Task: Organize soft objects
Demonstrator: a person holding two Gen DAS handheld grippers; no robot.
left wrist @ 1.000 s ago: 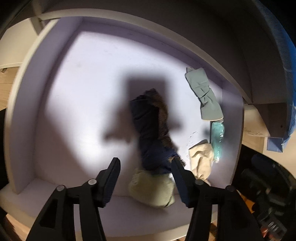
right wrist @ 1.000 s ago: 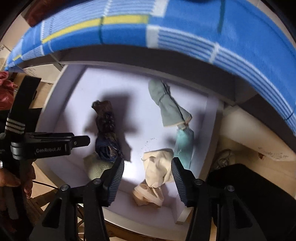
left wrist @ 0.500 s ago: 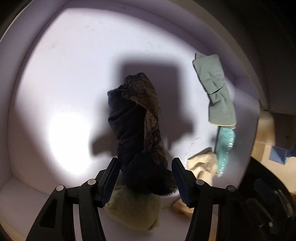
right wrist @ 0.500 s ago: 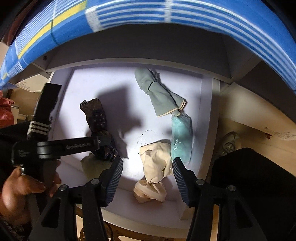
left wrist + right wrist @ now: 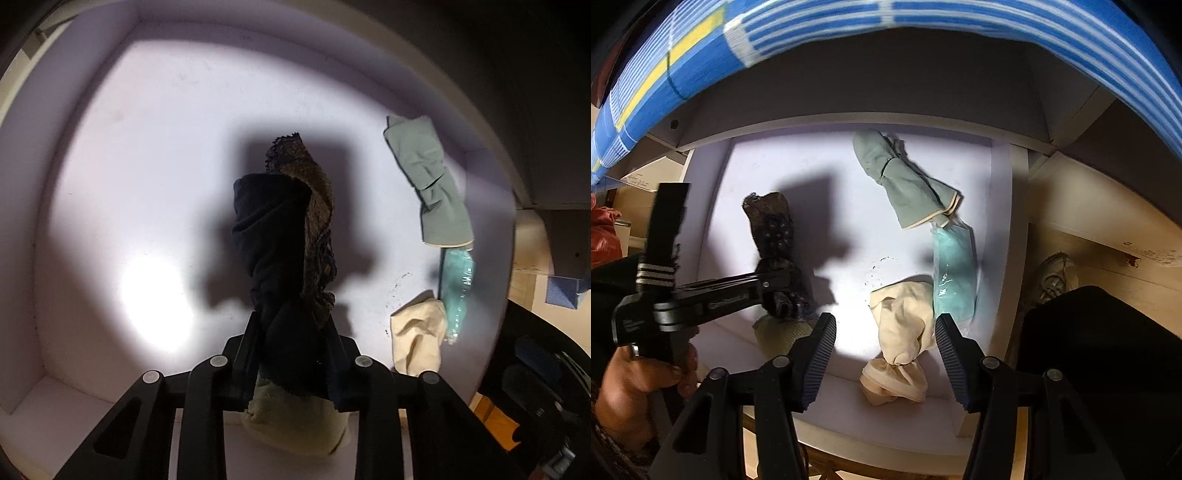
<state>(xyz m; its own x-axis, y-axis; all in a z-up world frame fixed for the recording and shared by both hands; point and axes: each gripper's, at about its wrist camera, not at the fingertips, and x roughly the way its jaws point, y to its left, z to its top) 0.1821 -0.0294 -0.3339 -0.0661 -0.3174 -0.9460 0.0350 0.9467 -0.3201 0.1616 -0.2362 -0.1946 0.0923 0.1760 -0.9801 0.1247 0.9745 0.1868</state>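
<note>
My left gripper [image 5: 293, 343] is shut on a dark navy and brown lace garment [image 5: 284, 236], near its front end, inside a white drawer [image 5: 110, 110]. The same garment [image 5: 775, 236] and the left gripper [image 5: 783, 291] show in the right wrist view. An olive cloth [image 5: 295, 424] lies under the left gripper. My right gripper [image 5: 884, 354] is open, its fingers on either side of a cream cloth [image 5: 901, 332] at the drawer's front. A grey-green cloth [image 5: 905, 184] and a teal packet [image 5: 955, 273] lie at the right.
A blue striped fabric [image 5: 849, 33] hangs over the drawer. The drawer's front wall [image 5: 886, 432] is near my right gripper. A black object [image 5: 1108, 369] stands to the right, outside the drawer. A shoe [image 5: 1052, 273] lies on the floor beyond the right wall.
My left gripper moved forward over the dark garment and closed on it. My right gripper moved closer to the cream cloth and stays open.
</note>
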